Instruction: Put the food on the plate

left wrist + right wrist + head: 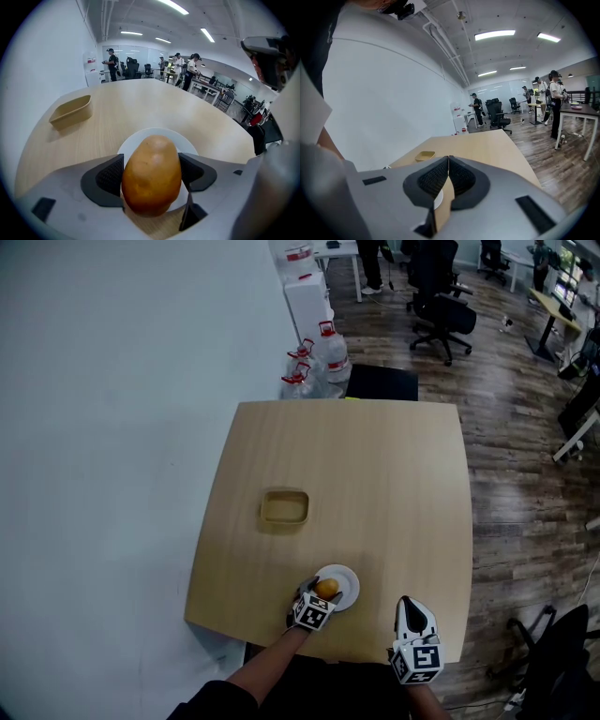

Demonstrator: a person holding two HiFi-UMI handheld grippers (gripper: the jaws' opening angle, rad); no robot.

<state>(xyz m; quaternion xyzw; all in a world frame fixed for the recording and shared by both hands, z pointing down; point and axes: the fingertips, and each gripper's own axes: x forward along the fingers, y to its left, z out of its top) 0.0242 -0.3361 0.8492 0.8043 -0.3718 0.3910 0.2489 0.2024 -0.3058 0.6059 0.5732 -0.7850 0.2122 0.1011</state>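
Left gripper view shows the potato (151,173) standing between the wide-spread jaws of the left gripper (319,594). The pads (110,176) sit against both of its flanks with no gap I can make out. It hangs over the near part of the plate (133,143), close to the rim.

The likely risk is that the rounded potato rolls toward that near rim once let go, or that a clinging pad drags it off as the gripper backs away. A nudge could also slide the plate across the smooth tabletop (140,103).

The potato is egg-shaped, with smooth tan-orange skin and a few specks. The plate is white, round and shallow, the pads are dark and finely ribbed, and the tabletop is pale wood grain. A tan rectangular tray (71,111) sits well apart. The right gripper (448,171) is closed on nothing, near the tabletop's front edge.
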